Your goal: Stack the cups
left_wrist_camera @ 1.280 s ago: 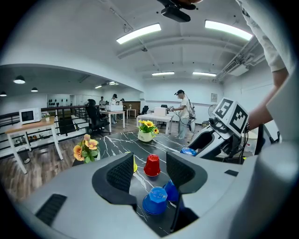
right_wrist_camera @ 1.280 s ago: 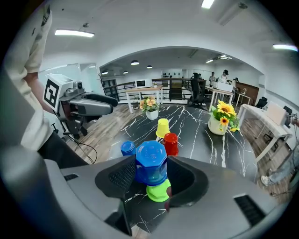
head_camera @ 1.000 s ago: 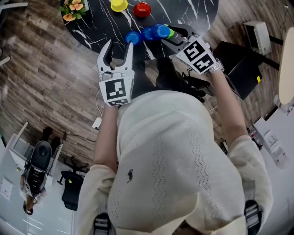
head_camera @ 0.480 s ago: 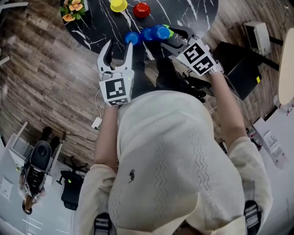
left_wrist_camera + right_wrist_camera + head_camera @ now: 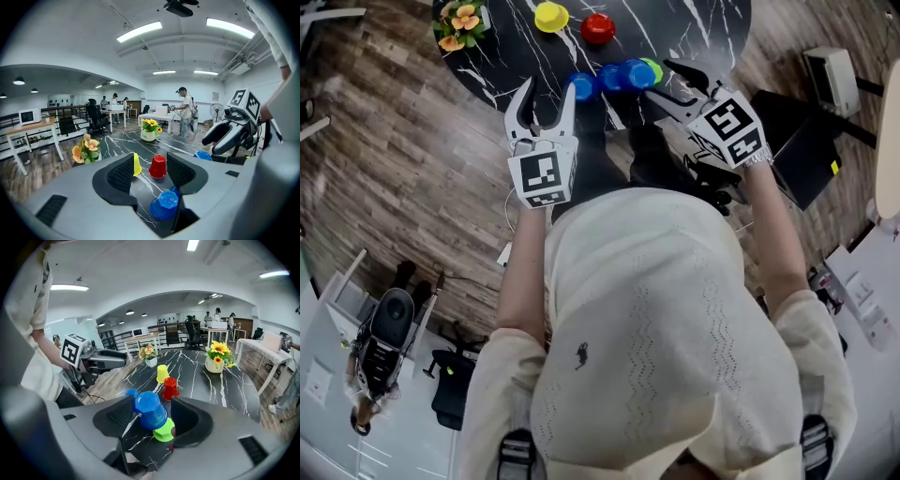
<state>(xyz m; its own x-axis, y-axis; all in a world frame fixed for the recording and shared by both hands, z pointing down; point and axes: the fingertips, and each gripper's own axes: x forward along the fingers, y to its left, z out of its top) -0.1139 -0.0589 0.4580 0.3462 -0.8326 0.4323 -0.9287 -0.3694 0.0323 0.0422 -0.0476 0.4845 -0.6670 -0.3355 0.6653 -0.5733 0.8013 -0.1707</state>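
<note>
Right gripper: spread wide, jaws just opened out, blue cup between them in the right gripper view, neither pad pressing on it. Left gripper: jaws likewise apart, gripping nothing, with a second blue cup low down just by the right-hand jaw; contact impossible to tell.

Step in hand, by the look of it: letting go of the blue cup over the upturned lime-green cup. Leans there, tilted toward the left, not seated square. Red cup and yellow cup upside down farther back on the black marble table, well apart from the pair, not yet stacked.

Next move, probably: either nudge or re-grip the leaning cup to sit it straight, or close the left jaws on the second blue cup and carry it over. Calls for a light touch; a leaning cup tips easily.

Pose: right forearm stretched toward the table's near edge, gripper slanting downward; left gripper flatter, pointing ahead, marker cube facing up.
</note>
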